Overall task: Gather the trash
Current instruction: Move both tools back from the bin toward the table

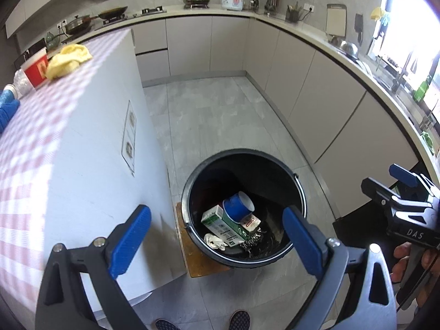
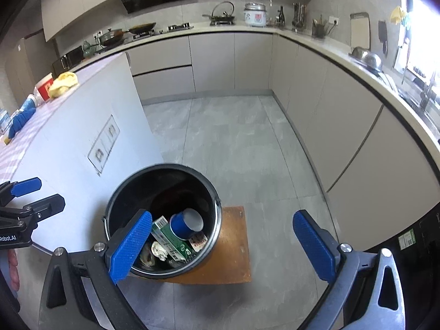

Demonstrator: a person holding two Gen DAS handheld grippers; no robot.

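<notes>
A black bucket (image 1: 275, 165) stands on a low wooden stool (image 1: 192, 258) on the floor beside the island. Inside lie a blue paper cup (image 1: 235, 206), a green and white carton (image 1: 220, 224), a crumpled tissue (image 1: 214, 240) and a small red-labelled box (image 1: 250, 221). My left gripper (image 1: 217, 244) is open and empty above the bucket. My right gripper (image 2: 222, 243) is open and empty above the bucket (image 2: 123, 187) and stool (image 2: 233, 247); the cup (image 2: 184, 227) and carton (image 2: 170, 240) show there too. Each gripper shows at the edge of the other's view.
The island (image 1: 41, 143) with a pink checked cloth carries a yellow cloth (image 1: 67, 60), a red cup (image 1: 35, 67), a clear plastic bottle (image 1: 20, 82) and a blue cloth (image 1: 7, 110). Cabinets and a counter (image 1: 316, 41) line the back and right. My shoes (image 1: 239, 320) show below.
</notes>
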